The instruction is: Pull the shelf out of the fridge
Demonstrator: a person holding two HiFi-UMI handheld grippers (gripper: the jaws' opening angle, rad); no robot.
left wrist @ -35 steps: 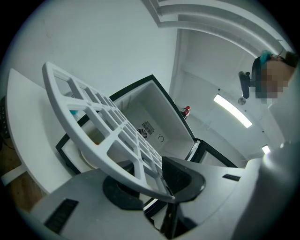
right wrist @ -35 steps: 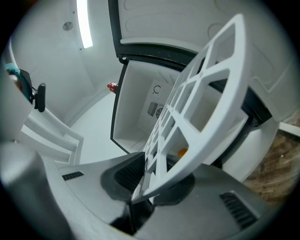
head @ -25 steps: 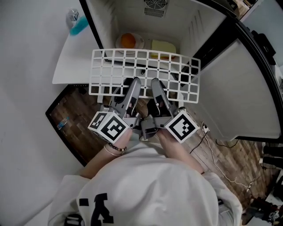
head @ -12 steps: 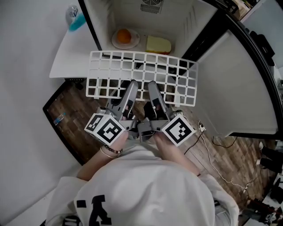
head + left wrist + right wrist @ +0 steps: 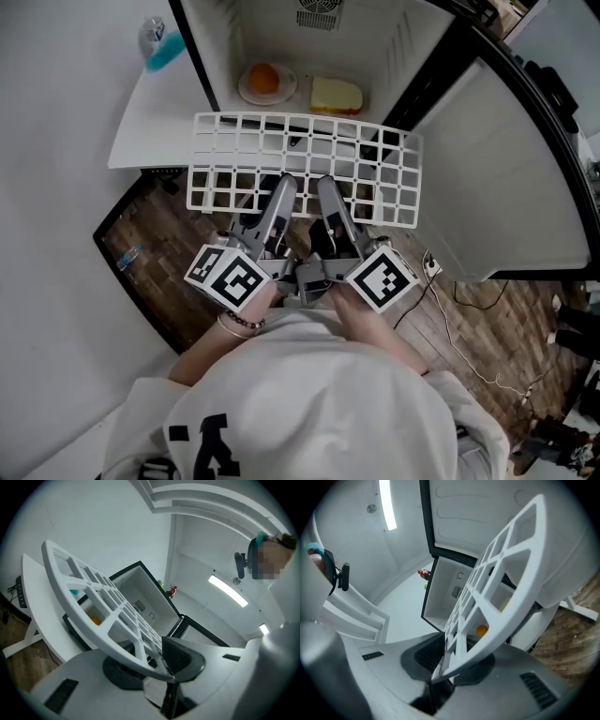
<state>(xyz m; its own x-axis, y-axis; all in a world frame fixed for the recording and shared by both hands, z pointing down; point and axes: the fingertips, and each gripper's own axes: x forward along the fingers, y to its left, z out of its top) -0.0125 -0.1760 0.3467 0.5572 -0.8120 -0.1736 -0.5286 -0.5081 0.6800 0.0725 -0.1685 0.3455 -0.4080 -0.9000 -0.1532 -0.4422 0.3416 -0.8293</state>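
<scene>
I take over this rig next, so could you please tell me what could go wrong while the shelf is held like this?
Both the left gripper and the right gripper pinch only the near rim of the shelf, close together at its middle, so it may pivot or slip out. The shelf's right end hangs close to the open fridge door and may knock it.

On the fridge floor (image 5: 302,89) rest a plate (image 5: 286,90) bearing an orange (image 5: 263,79) and a yellow block (image 5: 336,95).
</scene>
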